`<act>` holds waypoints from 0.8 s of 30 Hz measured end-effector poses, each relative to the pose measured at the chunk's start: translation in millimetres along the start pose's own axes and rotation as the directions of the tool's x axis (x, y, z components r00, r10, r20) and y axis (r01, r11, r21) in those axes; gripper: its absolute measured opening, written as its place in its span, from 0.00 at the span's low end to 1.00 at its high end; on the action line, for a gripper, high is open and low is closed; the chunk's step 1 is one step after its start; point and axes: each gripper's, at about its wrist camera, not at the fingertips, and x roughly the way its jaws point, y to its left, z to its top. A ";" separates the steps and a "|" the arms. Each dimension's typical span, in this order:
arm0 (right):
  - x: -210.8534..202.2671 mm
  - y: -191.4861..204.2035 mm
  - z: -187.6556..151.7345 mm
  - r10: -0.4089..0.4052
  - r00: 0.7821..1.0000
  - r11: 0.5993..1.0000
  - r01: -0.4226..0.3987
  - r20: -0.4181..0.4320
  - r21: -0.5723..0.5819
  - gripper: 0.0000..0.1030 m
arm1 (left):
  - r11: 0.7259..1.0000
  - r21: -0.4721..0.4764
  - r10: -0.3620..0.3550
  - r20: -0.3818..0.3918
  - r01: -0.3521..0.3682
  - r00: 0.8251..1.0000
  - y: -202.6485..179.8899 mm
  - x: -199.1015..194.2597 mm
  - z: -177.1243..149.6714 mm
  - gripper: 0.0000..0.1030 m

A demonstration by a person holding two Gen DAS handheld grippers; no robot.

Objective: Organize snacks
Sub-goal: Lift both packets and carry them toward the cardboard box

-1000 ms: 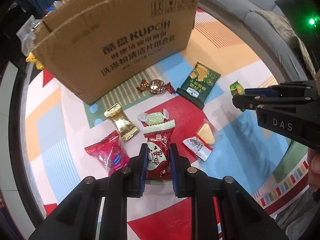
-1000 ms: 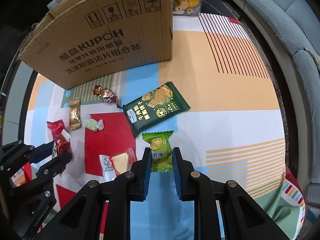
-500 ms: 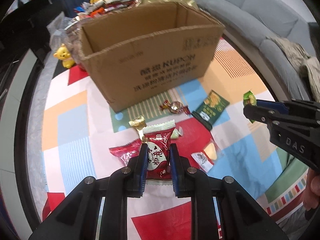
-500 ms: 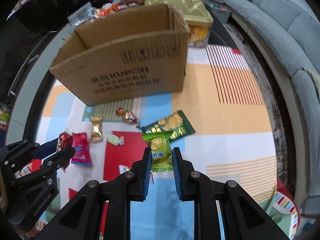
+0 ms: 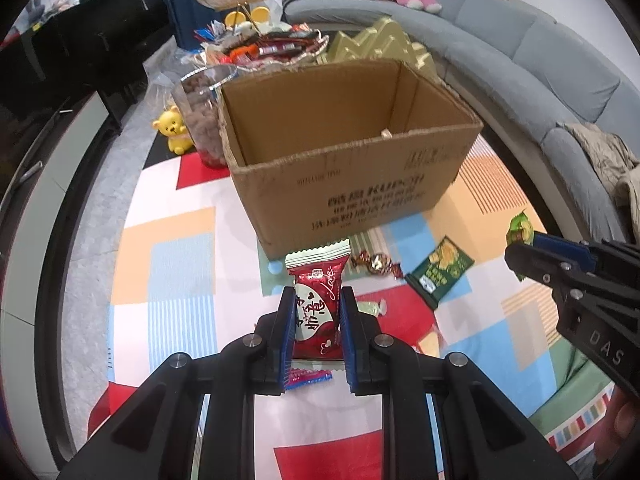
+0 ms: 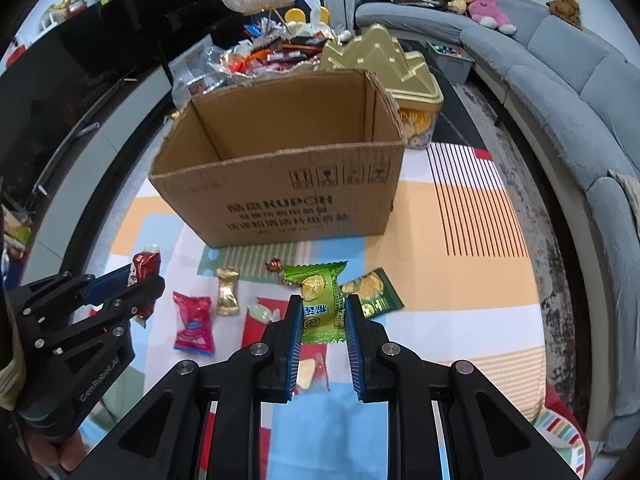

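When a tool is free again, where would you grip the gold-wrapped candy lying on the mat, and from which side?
Take the gold-wrapped candy across its narrow middle, coming straight down from above. It lies flat and lengthwise on the mat, with bare mat along both long sides for the pads; its twisted ends look too thin to hold well.

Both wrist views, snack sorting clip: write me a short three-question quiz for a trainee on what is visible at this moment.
1. Multiple choice: what is the left gripper shut on? A) a gold candy B) a red heart-print packet C) a green cracker pack
2. True or false: the cardboard box is closed with its flaps taped down.
3. Fill in: the right gripper is shut on a ____ packet with a yellow fruit printed on it.

Key
1. B, the red heart-print packet.
2. False: the box is open at the top and its inner walls show.
3. Green; the green packet is clear of the patterned mat.
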 end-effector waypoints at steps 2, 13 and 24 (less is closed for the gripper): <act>-3.3 1.0 2.9 0.004 1.000 1.000 -0.004 0.016 -0.002 0.21 | 1.000 -0.010 0.003 0.013 -0.002 1.000 0.7 -2.8 3.4 0.21; -17.2 5.5 19.9 0.016 0.996 1.000 -0.014 0.093 -0.028 0.21 | 0.999 -0.054 0.011 0.062 -0.008 0.998 3.6 -11.7 21.2 0.21; -35.4 15.9 46.1 0.038 0.977 0.997 -0.022 0.210 -0.080 0.21 | 0.996 -0.081 0.035 0.119 -0.025 0.992 7.8 -19.4 42.6 0.21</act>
